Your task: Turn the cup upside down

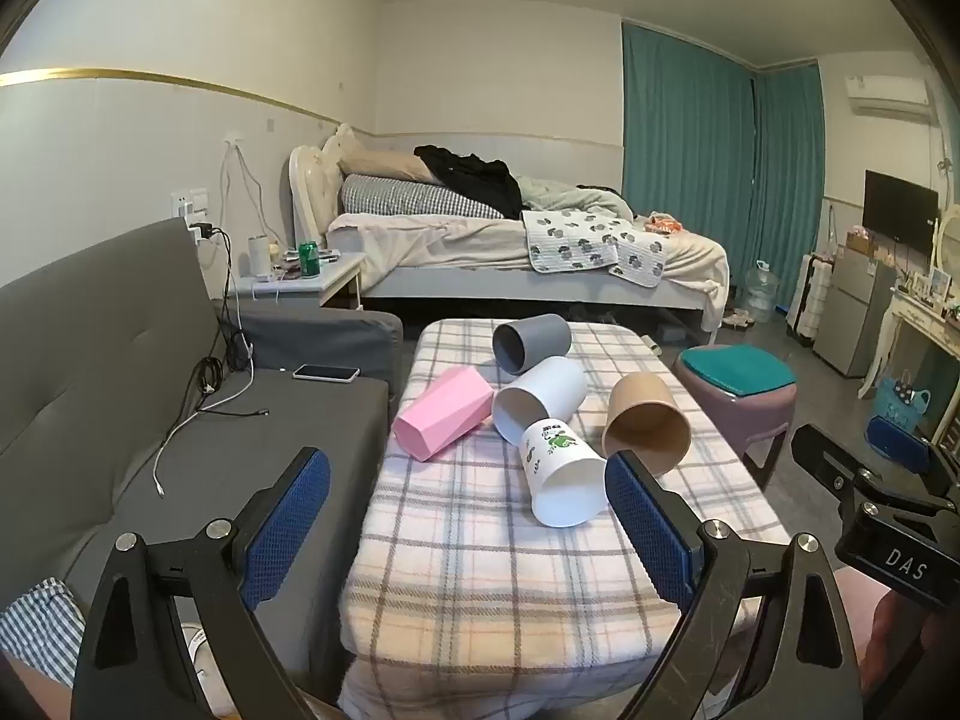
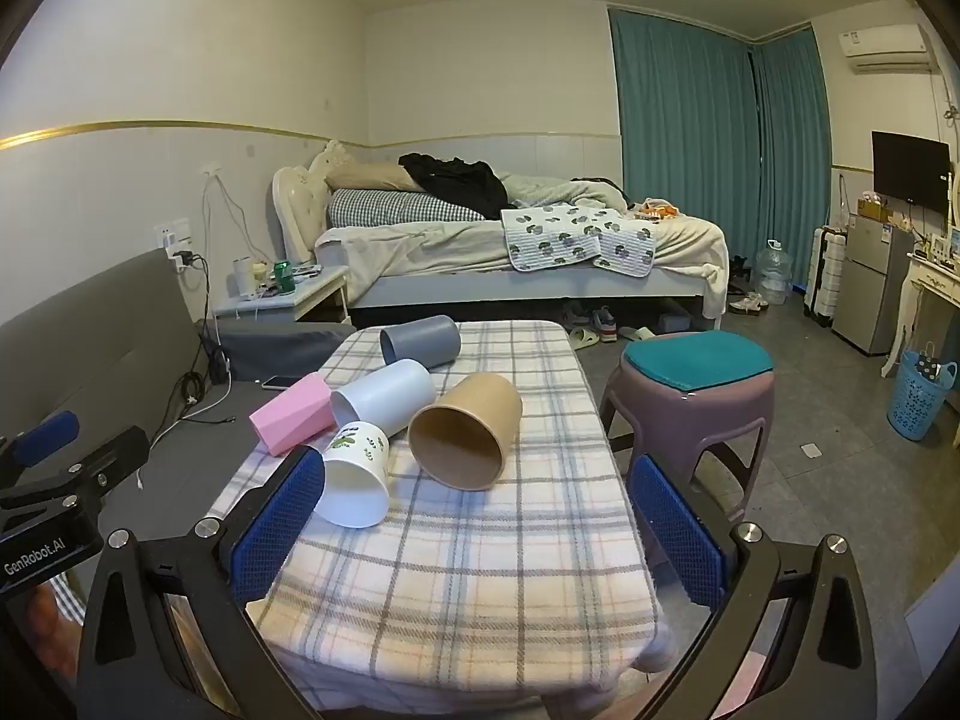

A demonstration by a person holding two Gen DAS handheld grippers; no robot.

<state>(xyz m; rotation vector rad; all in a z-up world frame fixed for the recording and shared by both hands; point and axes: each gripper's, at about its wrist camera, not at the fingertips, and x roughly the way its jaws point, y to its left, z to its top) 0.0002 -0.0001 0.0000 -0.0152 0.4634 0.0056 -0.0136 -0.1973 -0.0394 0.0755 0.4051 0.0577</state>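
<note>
Plaid cloth [image 1: 480, 570] is seen from the left wrist to cover a low table bearing five cups, all on their sides: a grey cup [image 1: 531, 343] farthest, a pink faceted cup [image 1: 441, 413], a plain white cup [image 1: 539, 399], a brown paper cup [image 1: 647, 420] and, nearest, a printed white paper cup [image 1: 563, 474] whose base touches the plain white one. The left gripper [image 1: 468, 531] is held short of them, fingers spread wide and empty. From the right wrist, the printed cup [image 2: 357, 477] lies just beside the left pad, mouth toward the camera; the brown cup [image 2: 465, 432] lies mouth-forward near centre. The right gripper [image 2: 474, 531] is likewise spread and empty. Both paper cups are judged light, thin-walled and easily crushed; a gentle hold across the mid-wall, away from the flexible rim, is advised. The soft cloth may let a cup roll.
</note>
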